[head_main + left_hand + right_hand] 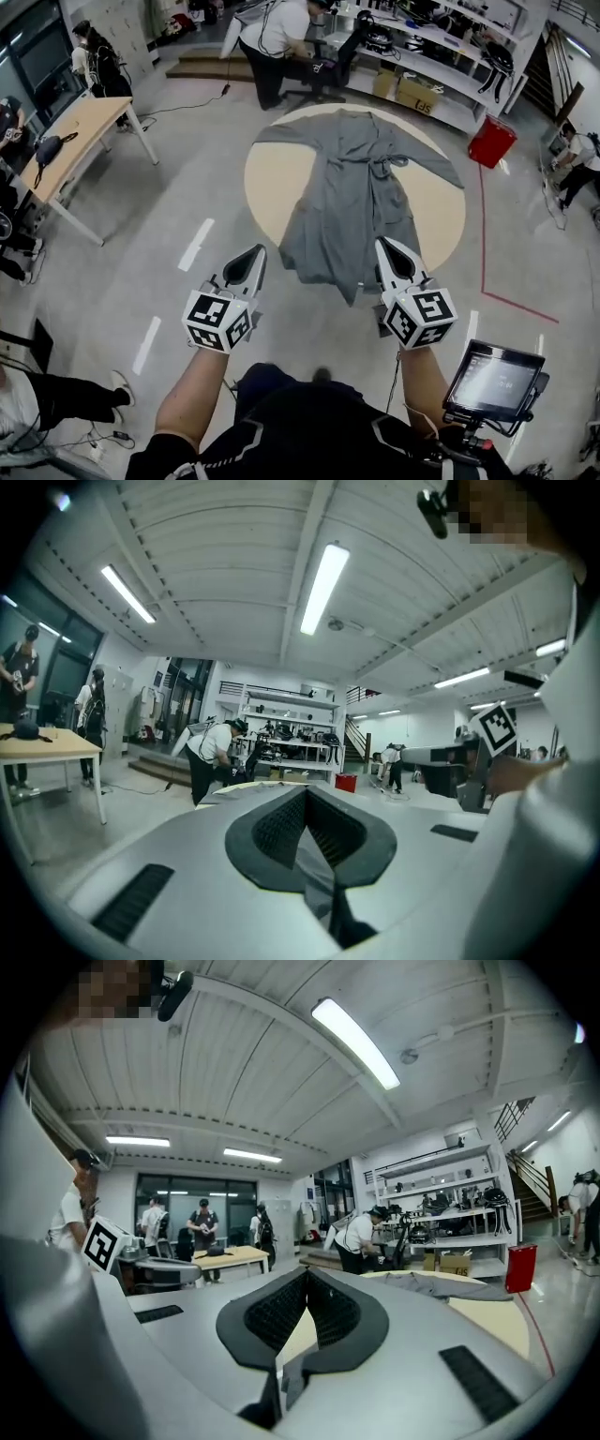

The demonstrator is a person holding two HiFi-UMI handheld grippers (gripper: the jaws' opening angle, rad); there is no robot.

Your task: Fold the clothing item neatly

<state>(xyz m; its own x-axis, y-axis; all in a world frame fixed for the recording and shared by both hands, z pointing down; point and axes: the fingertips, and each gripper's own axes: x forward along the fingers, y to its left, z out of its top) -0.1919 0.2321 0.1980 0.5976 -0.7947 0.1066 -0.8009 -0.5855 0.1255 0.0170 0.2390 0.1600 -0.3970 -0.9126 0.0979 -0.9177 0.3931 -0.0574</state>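
A grey robe [349, 192] lies spread flat on a round beige table [272, 178], collar far, hem hanging over the near edge, sleeves out to both sides. In the head view my left gripper [253, 255] hovers short of the table's near left edge, its jaws shut on nothing. At the right, my right gripper [387, 246] is held just beside the robe's hem, also shut and empty. The left gripper view looks along the shut left gripper [306, 794] toward the table edge. Past the shut right gripper [307, 1277], the right gripper view shows the robe [450, 1283] lying on the tabletop.
A red bin [491, 141] stands right of the table, with red tape on the floor. A wooden desk [75, 141] is at the left. A person [274, 42] bends by shelves [441, 66] behind the table. A monitor [494, 377] sits at my lower right.
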